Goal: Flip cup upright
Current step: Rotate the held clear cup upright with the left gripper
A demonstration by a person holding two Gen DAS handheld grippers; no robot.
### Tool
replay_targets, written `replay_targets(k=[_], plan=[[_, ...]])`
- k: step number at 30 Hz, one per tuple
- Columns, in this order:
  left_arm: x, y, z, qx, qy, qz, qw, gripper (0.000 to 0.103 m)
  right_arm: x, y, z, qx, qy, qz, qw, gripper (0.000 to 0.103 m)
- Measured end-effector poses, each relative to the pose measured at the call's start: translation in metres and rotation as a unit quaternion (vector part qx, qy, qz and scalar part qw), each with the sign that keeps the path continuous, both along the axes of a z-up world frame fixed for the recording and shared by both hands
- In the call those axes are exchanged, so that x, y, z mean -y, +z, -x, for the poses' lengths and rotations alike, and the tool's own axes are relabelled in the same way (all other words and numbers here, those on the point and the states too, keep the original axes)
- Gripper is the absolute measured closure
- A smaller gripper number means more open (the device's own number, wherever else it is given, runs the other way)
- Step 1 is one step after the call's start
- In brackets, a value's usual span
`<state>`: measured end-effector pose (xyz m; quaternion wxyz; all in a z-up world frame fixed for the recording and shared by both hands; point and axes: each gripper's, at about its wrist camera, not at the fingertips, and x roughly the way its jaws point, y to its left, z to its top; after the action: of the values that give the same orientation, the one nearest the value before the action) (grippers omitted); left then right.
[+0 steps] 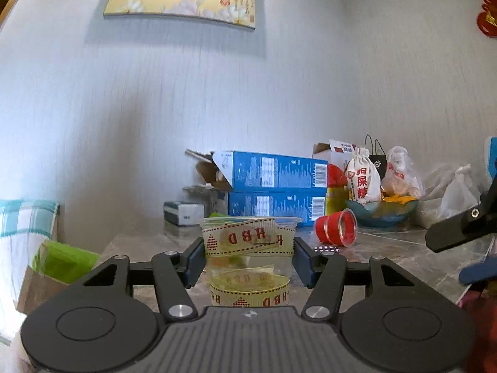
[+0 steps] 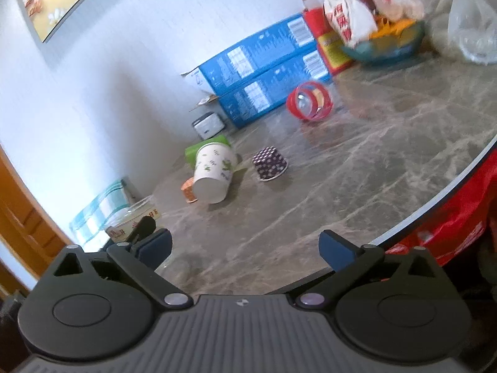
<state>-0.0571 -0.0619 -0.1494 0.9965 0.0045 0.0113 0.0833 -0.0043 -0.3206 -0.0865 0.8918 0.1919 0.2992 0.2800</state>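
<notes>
In the left wrist view, my left gripper (image 1: 248,262) is shut on a clear plastic cup (image 1: 248,261) with "HBD" ribbon inside; the cup stands upright, mouth up, on the marble table (image 1: 388,258). A red cup (image 1: 337,227) lies on its side behind it. In the right wrist view, my right gripper (image 2: 245,248) is open and empty above the table's front edge. Ahead of it a white paper cup (image 2: 212,172) lies on its side, a dotted dark cup (image 2: 268,163) sits upside down, and the red cup (image 2: 309,101) lies farther back.
Two stacked blue boxes (image 1: 273,186) stand against the wall, with a blue bowl (image 1: 380,213) of snack bags and plastic bags (image 1: 453,186) to the right. A small orange cup (image 2: 188,189) lies beside the white cup. A green bag (image 1: 62,261) sits left of the table.
</notes>
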Motion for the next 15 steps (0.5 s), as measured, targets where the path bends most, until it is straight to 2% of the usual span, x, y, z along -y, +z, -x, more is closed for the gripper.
replay_targets(k=[4, 12, 15], plan=[[-0.001, -0.007, 0.005, 0.007, -0.008, -0.006, 0.9999, 0.041, -0.011, -0.005, 0.005, 0.04, -0.003, 0.035, 0.999, 0.001], [-0.001, -0.011, 0.009, 0.023, -0.013, 0.005, 0.9996, 0.041, -0.005, -0.013, 0.013, 0.052, -0.016, 0.01, 0.998, 0.001], [0.0, -0.012, 0.011, 0.033, -0.011, 0.003, 0.9994, 0.041, -0.007, -0.015, 0.015, 0.049, -0.019, 0.021, 0.998, 0.001]])
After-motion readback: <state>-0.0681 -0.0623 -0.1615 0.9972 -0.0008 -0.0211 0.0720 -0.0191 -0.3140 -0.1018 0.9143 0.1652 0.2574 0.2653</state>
